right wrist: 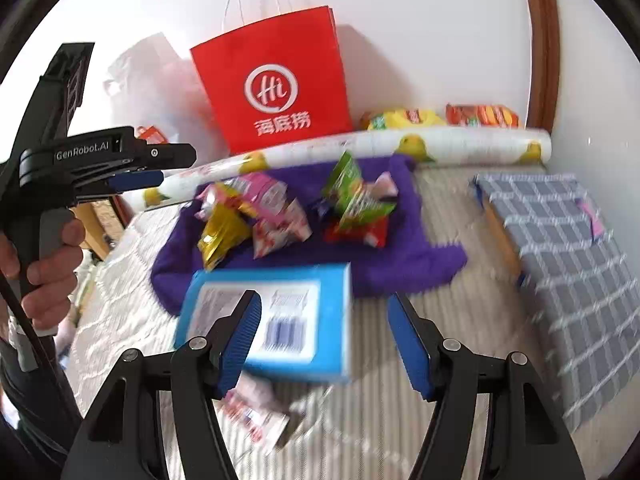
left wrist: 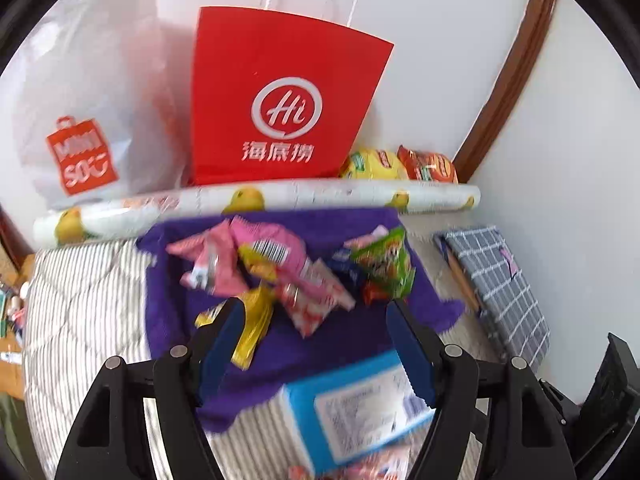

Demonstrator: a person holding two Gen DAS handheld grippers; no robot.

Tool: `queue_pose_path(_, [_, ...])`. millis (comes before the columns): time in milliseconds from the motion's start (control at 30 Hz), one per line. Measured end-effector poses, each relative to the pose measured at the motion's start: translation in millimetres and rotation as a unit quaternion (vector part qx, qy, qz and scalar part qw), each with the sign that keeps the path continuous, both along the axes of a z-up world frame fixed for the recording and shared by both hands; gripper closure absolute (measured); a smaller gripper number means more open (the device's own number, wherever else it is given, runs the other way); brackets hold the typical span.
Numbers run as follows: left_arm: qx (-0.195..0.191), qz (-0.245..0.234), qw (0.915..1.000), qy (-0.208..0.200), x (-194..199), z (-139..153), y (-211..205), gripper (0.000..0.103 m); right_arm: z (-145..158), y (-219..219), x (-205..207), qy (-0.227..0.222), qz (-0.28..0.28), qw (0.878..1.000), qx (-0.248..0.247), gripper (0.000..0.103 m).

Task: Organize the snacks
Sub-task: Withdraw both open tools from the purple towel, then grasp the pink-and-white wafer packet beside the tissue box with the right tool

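Blue box nr snack pile

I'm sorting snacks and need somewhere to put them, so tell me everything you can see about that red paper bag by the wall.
The red paper carrier bag stands upright against the white wall, behind the long white roll printed with yellow fruit. It looks like stiff matte paper, narrower at the foot than at the top, with thin white cord handles sticking up. Its front bears a white ring logo reading "Hi" above white Chinese characters. A translucent white plastic bag sits at its left. Its contents are hidden.
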State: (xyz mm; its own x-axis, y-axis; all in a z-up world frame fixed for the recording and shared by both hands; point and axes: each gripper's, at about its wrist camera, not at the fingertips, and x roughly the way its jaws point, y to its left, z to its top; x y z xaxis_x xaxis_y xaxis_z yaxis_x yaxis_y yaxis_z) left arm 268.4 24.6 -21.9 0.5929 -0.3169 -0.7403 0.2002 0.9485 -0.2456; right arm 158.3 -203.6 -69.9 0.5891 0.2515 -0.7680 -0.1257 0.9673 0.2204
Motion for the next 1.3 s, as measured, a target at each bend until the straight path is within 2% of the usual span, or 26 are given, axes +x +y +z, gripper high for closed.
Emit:
queue_pose_path(133, [0.002,0.013,0.9999,0.002,-31,-10,16,0.032,-19,9,-25,0.014,0.006,0.999,0.029,0.038])
queue_pose_path(300, [0.007,0.026,0.9995,0.014,-62,-31,32,0.032,-42,27,-41,0.036,0.016,0.998,0.040,0.038])
queue_pose_path(400, [0.004,0.032,0.9990,0.031,-74,-46,40,0.032,-49,38,-43,0.034,0.012,0.999,0.028,0.038])
queue_pose_path(533, [0.012,0.034,0.9983,0.045,-89,-62,48,0.032,-55,47,-38,0.035,0.006,0.999,0.040,0.038])
queue_pose_path(700, [0.005,0.041,0.9975,0.058,-103,-76,59,0.032,-65,57,-32,0.034,-0.019,0.999,0.022,0.038])
queue_pose_path(900, [-0.001,0.047,0.9964,0.071,-110,-88,69,0.032,-76,63,-28,0.041,-0.036,0.998,0.034,0.038])
queue_pose_path(967, [-0.002,0.049,0.9960,0.074,-111,-91,71,0.032,-79,69,-26,0.046,-0.030,0.998,0.032,0.042])
queue_pose_path(1033, [-0.002,0.050,0.9958,0.077,-112,-93,73,0.032,-79,74,-25,0.047,-0.024,0.998,0.027,0.060])
queue_pose_path(1067, [-0.002,0.050,0.9957,0.078,-113,-94,73,0.032,-79,75,-25,0.044,-0.024,0.998,0.025,0.063])
queue_pose_path(1300, [0.003,0.039,0.9960,0.080,-118,-97,64,0.032,-68,69,-33,0.027,-0.021,0.999,0.034,0.067])
